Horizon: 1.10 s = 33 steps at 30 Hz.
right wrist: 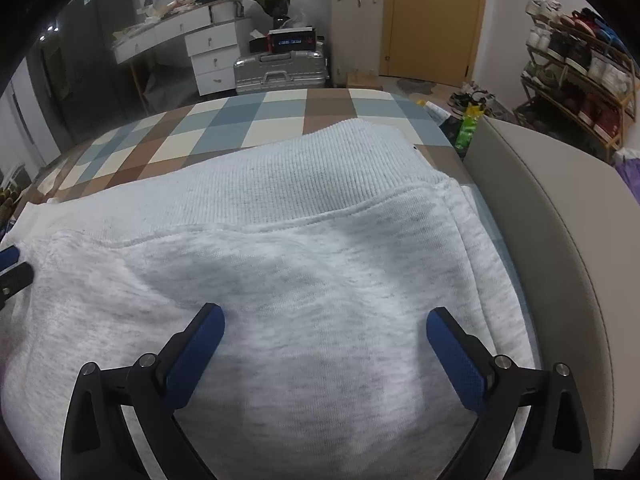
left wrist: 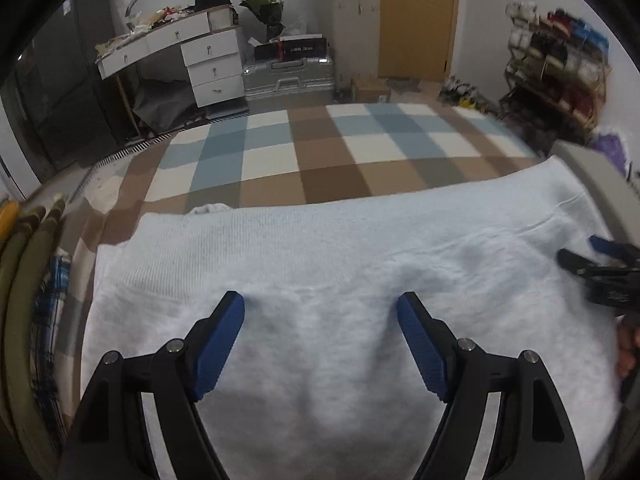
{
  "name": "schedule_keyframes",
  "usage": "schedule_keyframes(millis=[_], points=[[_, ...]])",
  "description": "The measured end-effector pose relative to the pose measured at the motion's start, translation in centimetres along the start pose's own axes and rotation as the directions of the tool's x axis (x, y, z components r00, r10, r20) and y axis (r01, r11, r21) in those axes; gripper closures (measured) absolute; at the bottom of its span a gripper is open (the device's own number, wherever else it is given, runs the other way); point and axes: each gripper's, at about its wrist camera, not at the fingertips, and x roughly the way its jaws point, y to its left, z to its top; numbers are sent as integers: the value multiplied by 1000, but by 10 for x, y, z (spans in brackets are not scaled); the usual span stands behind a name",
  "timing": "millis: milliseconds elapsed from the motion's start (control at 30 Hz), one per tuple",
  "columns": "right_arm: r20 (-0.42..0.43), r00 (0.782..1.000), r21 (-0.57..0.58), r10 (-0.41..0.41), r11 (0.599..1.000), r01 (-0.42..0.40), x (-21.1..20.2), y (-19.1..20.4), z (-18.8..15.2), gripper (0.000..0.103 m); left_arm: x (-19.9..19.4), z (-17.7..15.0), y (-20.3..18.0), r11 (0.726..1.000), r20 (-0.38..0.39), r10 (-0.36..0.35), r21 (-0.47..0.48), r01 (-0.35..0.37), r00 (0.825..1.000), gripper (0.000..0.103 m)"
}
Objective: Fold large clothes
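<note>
The right view shows the sweater's (right wrist: 280,280) ribbed hem and the grey padded bed edge (right wrist: 540,208) beside it; the left view shows more of the checked blanket (left wrist: 320,152) beyond. The sweater lies spread flat on the bed, near its right edge. Left tongs (left wrist: 320,308) and right tongs (right wrist: 325,322) both stand wide open over the cloth, gripping nothing. The sweater's near part is cut off below both views. A desk (left wrist: 180,40), suitcase (left wrist: 288,76) and shoe rack (right wrist: 580,72) stand past the bed.
</note>
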Motion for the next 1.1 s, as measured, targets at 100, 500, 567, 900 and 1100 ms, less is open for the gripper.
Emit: schedule_keyframes(millis=[100,500,567,900,1100], points=[[2,1000,11,17,1000,-17,1,-3,-1,1,10,-5,22,996,-9,-78,-48,77,997,18],[5,1000,5,10,1000,-10,-1,-1,0,1,-1,-37,77,990,5,-13,-137,13,1000,16],[0,1000,-7,-8,1000,8,-10,4,0,3,-2,-38,79,988,10,-31,-151,32,999,16],[-2,976,-181,216,960,-213,-32,121,35,2,-1,-41,84,983,36,-63,-172,68,997,16],[-58,975,-197,213,955,-220,13,120,29,0,-4,-44,88,977,42,-96,-187,102,994,16]])
